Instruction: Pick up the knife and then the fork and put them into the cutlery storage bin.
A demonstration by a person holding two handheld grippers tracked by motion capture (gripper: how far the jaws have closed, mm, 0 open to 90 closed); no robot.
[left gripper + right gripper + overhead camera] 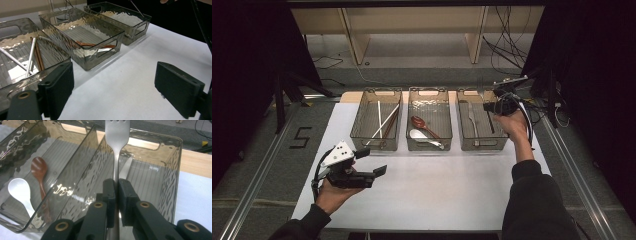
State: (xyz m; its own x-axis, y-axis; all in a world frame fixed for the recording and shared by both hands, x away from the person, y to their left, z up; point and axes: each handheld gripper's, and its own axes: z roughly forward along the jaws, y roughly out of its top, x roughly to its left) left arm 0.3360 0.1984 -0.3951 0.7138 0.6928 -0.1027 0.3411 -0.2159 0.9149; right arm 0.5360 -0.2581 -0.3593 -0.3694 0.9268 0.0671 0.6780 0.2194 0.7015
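High view: the right gripper (498, 100) hung over the right bin (482, 145), its fork (480, 89) hard to make out.

Left gripper view: the left gripper (113, 87) stood released above the bench (130, 75).

Right gripper view: jaws clenched on the fork's handle, tines cut off above them.

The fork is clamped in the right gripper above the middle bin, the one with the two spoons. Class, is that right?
Not quite. The right gripper does clamp the fork, but above the right-hand bin, as the right gripper view shows. The two spoons lie in the middle bin beside it.
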